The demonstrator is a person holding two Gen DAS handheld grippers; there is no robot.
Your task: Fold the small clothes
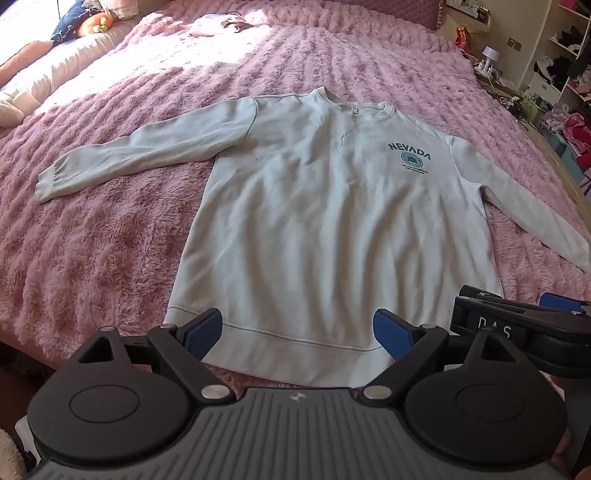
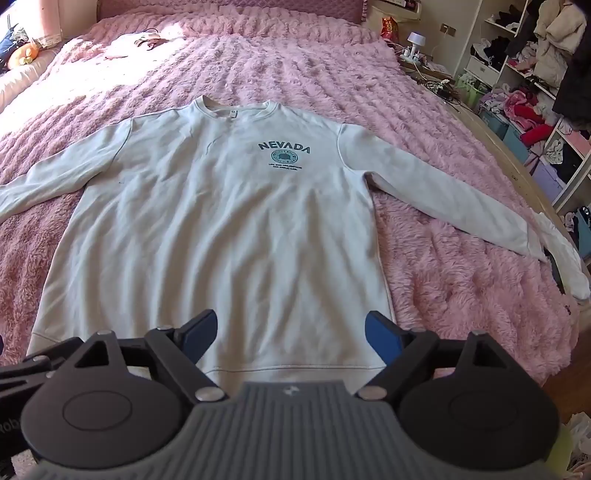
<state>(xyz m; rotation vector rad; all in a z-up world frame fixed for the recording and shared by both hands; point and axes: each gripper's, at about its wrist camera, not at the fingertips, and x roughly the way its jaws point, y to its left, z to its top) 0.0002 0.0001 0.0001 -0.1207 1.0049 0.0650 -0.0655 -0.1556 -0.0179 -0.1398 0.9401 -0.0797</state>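
A pale sweatshirt (image 1: 325,229) (image 2: 221,229) printed NEVADA lies flat, face up, on the pink bed, collar far, hem near, both sleeves spread out to the sides. My left gripper (image 1: 297,332) hovers open over the hem, its blue pads wide apart with nothing between them. My right gripper (image 2: 291,339) is open too, above the hem's right part, pads empty. In the left wrist view the right gripper (image 1: 517,325) shows at the right edge, close beside the left one.
A fluffy pink blanket (image 1: 110,240) (image 2: 461,277) covers the whole bed. Pillows and a plush toy (image 1: 96,22) lie at the far left. A small garment (image 2: 147,38) rests near the headboard. Shelves crowded with clothes (image 2: 535,74) stand along the bed's right side.
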